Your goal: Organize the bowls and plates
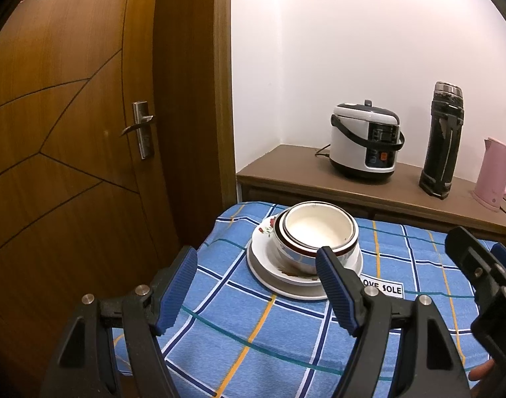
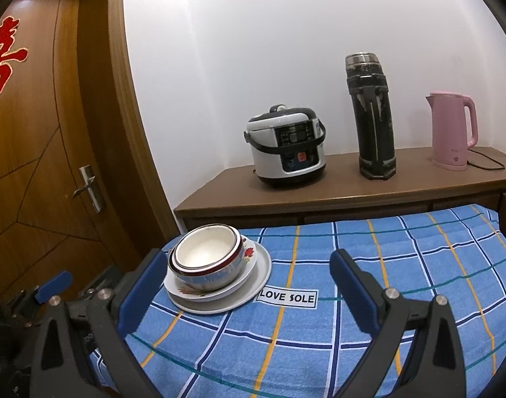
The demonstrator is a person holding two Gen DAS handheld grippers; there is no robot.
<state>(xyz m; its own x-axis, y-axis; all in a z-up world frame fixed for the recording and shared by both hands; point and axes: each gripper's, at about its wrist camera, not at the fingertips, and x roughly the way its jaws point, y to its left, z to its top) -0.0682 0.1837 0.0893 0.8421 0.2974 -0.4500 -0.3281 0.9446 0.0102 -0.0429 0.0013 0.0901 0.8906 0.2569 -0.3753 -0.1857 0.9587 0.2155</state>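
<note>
A white bowl [image 1: 319,229] nests inside a red-rimmed floral bowl [image 1: 299,260], and both sit on stacked white plates [image 1: 273,280] near the far left corner of the blue checked tablecloth [image 1: 253,331]. The same stack shows in the right wrist view: bowls [image 2: 206,255] on plates [image 2: 253,285]. My left gripper [image 1: 256,265] is open and empty, just short of the stack. My right gripper [image 2: 249,262] is open and empty, near the stack's right side. The right gripper also shows at the right edge of the left wrist view [image 1: 478,265].
Behind the table a brown sideboard [image 2: 319,192] carries a rice cooker [image 2: 286,149], a tall black flask [image 2: 374,116] and a pink kettle [image 2: 452,129]. A wooden door [image 1: 70,132] stands at the left. A "LOVE SOLE" label [image 2: 287,298] lies on the cloth.
</note>
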